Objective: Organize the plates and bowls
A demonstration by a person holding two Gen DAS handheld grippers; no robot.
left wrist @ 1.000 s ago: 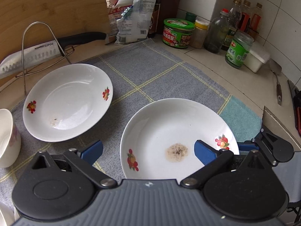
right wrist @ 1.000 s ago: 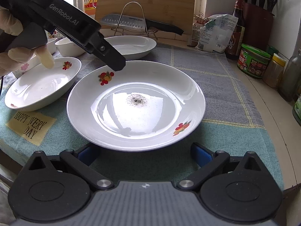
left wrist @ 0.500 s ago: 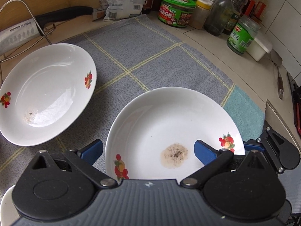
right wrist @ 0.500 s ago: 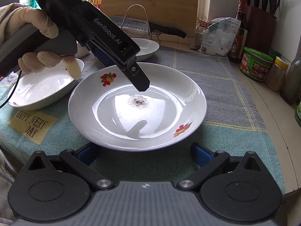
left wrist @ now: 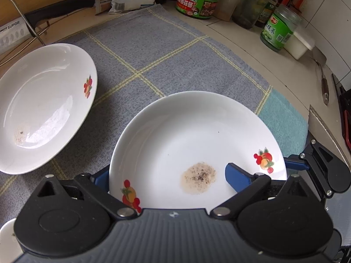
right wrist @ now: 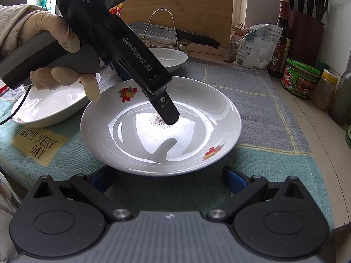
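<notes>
A white plate (left wrist: pixel 197 131) (right wrist: pixel 197 100) with fruit prints and a brown stain in its middle lies on the checked cloth (left wrist: pixel 153 50). My left gripper (left wrist: pixel 171 175) (right wrist: pixel 142 94) is open astride its rim: one finger is over the stained middle, the other outside the rim. A gloved hand (right wrist: pixel 54 43) holds it. My right gripper (right wrist: pixel 167 179) is open and low at the plate's opposite rim, with one of its fingers (left wrist: pixel 295 166) showing beside the plate. A second plate (left wrist: pixel 43 109) (right wrist: pixel 169 59) lies beyond, and an oval dish (right wrist: pixel 48 107) to the left.
A knife (right wrist: pixel 175 36) rests on a wire rack before a wooden board (right wrist: pixel 175 4). Jars (left wrist: pixel 197 0), bottles and a bag (right wrist: pixel 254 43) line the back and right. A white bowl's rim (left wrist: pixel 6 236) shows at the lower left. The counter's edge (right wrist: pixel 318 144) runs along the right.
My left gripper has come down and forward over the stained plate; one finger now sits inside it. The right gripper has barely moved.
</notes>
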